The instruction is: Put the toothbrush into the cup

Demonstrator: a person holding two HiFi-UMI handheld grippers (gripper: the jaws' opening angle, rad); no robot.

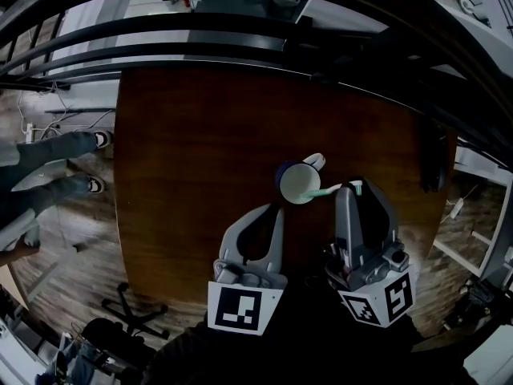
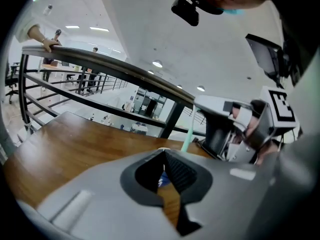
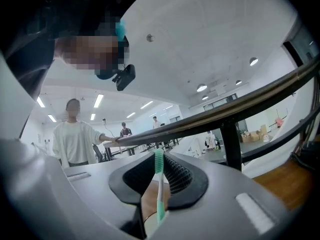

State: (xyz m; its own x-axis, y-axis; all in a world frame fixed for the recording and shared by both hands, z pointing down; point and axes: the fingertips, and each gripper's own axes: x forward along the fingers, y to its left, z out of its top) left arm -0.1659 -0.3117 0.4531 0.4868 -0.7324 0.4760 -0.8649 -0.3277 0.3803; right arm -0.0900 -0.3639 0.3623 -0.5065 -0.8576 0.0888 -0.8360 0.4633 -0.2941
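Dark wood table [image 1: 184, 151], with a cup [image 1: 296, 184] upright near its middle, mouth up, white inside, blue outside, handle toward the far side. Just beside the cup on the near right, the right gripper [image 1: 353, 186], pointing about level and clamped on a mint-green toothbrush [image 1: 327, 190]. Pinched between the ribbed jaws part way along its length, upright in the right gripper view: upper end level with the jaw tips, lower end down toward a white rim below. In the head view, slanting leftward from the jaws to the cup, free end over the right edge of the mouth; inside or merely above, impossible to tell. On the near left of the cup, the left gripper [image 1: 278, 210], tilted down toward the table, tips close to the cup's wall. Jaws together at the tips, nothing held between them, only a sliver of blue cup and wood showing through the gap behind. Beyond the far edge of the table, a dark railing [image 1: 240, 46]. Off the left edge, a person's legs [image 1: 56, 152] above the floor.
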